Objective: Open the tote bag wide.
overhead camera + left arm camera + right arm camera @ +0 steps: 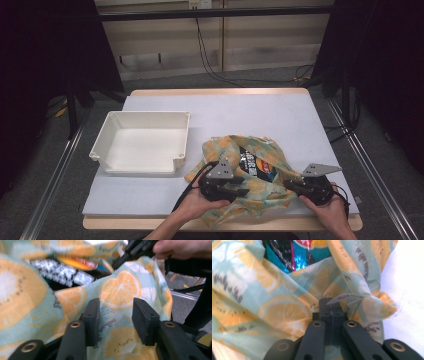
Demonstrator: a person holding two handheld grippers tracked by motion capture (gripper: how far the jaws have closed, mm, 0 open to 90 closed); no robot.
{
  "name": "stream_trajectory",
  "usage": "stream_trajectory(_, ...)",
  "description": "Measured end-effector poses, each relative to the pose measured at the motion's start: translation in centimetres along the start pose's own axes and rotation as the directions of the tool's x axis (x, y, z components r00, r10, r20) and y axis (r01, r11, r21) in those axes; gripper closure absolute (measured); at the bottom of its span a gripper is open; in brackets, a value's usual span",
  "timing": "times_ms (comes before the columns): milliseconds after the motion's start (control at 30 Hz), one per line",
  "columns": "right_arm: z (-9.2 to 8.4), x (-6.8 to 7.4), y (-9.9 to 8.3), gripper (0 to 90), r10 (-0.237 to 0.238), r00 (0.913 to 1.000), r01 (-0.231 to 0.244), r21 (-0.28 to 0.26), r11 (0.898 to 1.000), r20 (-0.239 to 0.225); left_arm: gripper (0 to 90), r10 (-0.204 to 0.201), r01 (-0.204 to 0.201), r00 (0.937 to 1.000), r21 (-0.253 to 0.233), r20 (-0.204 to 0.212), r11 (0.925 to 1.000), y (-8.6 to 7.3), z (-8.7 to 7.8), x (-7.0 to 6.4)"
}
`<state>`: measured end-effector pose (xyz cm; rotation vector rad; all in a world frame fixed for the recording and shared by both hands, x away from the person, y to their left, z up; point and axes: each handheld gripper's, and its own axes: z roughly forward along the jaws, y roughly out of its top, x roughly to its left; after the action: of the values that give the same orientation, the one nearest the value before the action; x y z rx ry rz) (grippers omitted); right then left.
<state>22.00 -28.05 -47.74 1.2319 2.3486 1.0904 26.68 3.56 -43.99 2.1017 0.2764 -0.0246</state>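
A cloth bag [222, 148] printed with orange slices on pale green lies crumpled at the front of the white table top [250, 107]. A shiny dark snack packet [255, 165] shows in its opening. My left gripper [243, 191] rests at the bag's left front, and in the left gripper view its jaws [116, 315] stand apart with a fold of the cloth [120, 292] between them. The right gripper [289, 186] is at the bag's right side, where it [331, 307] is shut on a bunched edge of cloth [287, 312] beside a small white label [347, 297]. The packet [294, 255] lies beyond.
An empty white plastic bin [145, 116] stands on the left half of the table, a short way from the bag. The table's front edge runs just under both hands. Dark curtains and floor cables surround the table. The other hand [182, 248] appears top right in the left gripper view.
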Motion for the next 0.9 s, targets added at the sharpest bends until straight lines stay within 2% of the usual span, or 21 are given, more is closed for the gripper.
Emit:
stream_trajectory(33,-0.1,0.0,0.1,90.0,0.001,1.0,-0.001,-0.007,1.0,-0.005,60.1,0.001,-0.001,0.9999,-0.023,0.011,0.9997,0.6,-0.4,-0.1)
stream_trajectory(100,-0.5,0.0,0.3,90.0,-0.003,1.0,0.002,-0.031,1.0,-0.008,60.9,0.008,-0.007,0.9997,-0.039,0.023,0.9992,1.5,-0.8,-0.2)
stream_trajectory(167,-0.7,0.1,0.6,89.5,0.0,0.9998,-0.001,-0.052,0.999,-0.018,61.0,0.021,-0.02,0.9996,-0.05,0.017,0.9985,2.6,-1.2,-0.1)
stream_trajectory(300,-1.0,0.4,1.0,86.2,-0.008,0.9996,0.006,-0.078,0.997,-0.026,63.6,0.013,-0.011,0.9998,-0.077,0.018,0.997,4.1,-1.2,0.5)
stream_trajectory(433,-1.0,0.5,1.2,85.4,-0.012,0.9991,0.008,-0.088,0.996,-0.04,71.6,0.007,-0.006,0.9998,-0.037,0.02,0.9993,5.3,0.7,1.7)
stream_trajectory(500,-1.0,0.5,1.2,85.3,-0.014,0.999,0.011,-0.089,0.996,-0.042,72.8,0.011,-0.011,0.9996,-0.017,0.024,0.9998,5.9,1.9,2.1)
stream_trajectory(567,-0.9,0.5,1.2,85.4,-0.017,0.9989,0.013,-0.089,0.996,-0.044,72.4,0.026,-0.028,0.9984,0.035,0.051,0.999,6.3,3.4,2.2)
stream_trajectory(600,-0.9,0.5,1.2,85.5,-0.015,0.9989,0.011,-0.088,0.996,-0.045,71.8,0.044,-0.045,0.9987,0.058,0.028,0.9973,6.4,4.0,2.2)
stream_trajectory(667,-0.9,0.5,1.1,87.8,-0.02,0.999,0.016,-0.087,0.996,-0.041,69.7,0.031,-0.032,0.9994,0.096,0.016,0.9948,6.3,5.2,2.3)
stream_trajectory(767,-1.0,0.5,1.1,89.9,-0.021,0.9988,0.018,-0.08,0.997,-0.044,68.7,0.067,-0.066,0.9978,0.143,0.001,0.9874,5.6,6.6,2.3)
stream_trajectory(833,-1.0,0.4,0.9,90.0,-0.017,0.9988,0.013,-0.078,0.997,-0.046,68.0,0.093,-0.087,0.9953,0.174,-0.027,0.9809,4.9,7.1,2.2)
stream_trajectory(867,-1.0,0.3,0.9,90.0,-0.015,0.9986,0.011,-0.079,0.997,-0.051,68.0,0.086,-0.081,0.996,0.167,-0.024,0.9827,4.7,7.2,2.2)
stream_trajectory(900,-1.0,0.3,0.8,90.0,-0.016,0.9984,0.012,-0.077,0.997,-0.054,67.9,0.104,-0.098,0.9942,0.172,-0.027,0.9803,4.6,7.3,2.1)
